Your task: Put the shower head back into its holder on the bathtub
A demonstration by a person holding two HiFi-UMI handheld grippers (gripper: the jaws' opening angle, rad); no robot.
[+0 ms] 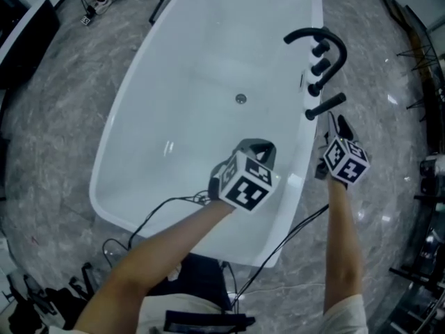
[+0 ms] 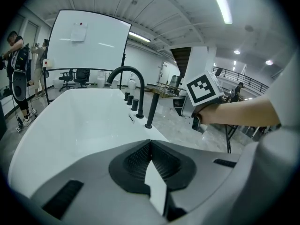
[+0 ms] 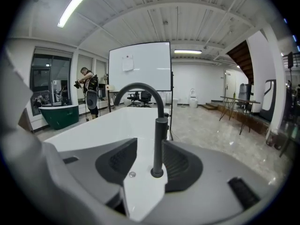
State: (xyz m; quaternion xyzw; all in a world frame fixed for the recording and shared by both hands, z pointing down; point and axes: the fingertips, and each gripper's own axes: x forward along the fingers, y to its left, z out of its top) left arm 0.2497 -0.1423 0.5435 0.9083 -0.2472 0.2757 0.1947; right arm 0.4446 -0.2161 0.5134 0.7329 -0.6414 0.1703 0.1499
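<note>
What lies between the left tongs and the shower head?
Only bare white bathtub, in the left gripper view: nothing stands between the shut left tongs and the shower head.

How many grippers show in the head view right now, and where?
2. The left gripper hangs over the bathtub's near end, jaws shut, empty. The right gripper is at the rim, jaws open around the shower head standing in its holder. None hidden.
</note>
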